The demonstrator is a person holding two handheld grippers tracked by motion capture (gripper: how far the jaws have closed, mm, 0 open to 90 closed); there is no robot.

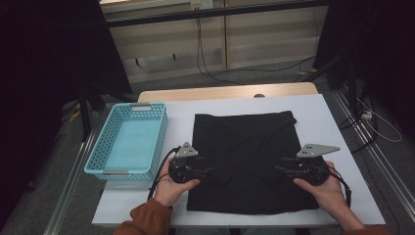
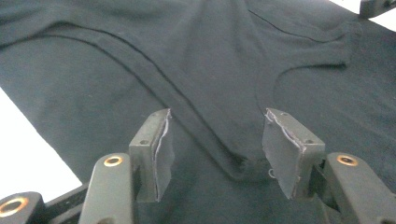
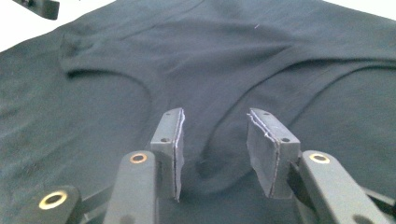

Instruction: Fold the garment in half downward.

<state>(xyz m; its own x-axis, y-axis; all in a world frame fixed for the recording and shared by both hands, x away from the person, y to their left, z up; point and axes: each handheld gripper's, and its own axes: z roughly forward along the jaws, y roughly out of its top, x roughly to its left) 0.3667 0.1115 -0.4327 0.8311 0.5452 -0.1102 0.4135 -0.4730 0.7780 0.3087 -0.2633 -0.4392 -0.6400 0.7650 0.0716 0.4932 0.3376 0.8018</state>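
A black sleeveless garment (image 1: 244,147) lies flat on the white table (image 1: 333,127), its lower part folded up over itself. My left gripper (image 1: 210,170) is at the garment's left side, pointing inward, held by a hand in an orange sleeve. In the left gripper view its jaws (image 2: 215,149) stand open just above the cloth, with the folded strap end (image 2: 238,163) lying between the pads. My right gripper (image 1: 281,164) is at the garment's right side, pointing inward. Its jaws (image 3: 212,149) are open around a curved strap fold (image 3: 210,172); the pads do not press on it.
A light blue plastic basket (image 1: 98,161) stands on the table's left part, close to my left gripper. Bare white table borders the garment on the right and at the front. Cables and dark stands lie on the floor beyond the table.
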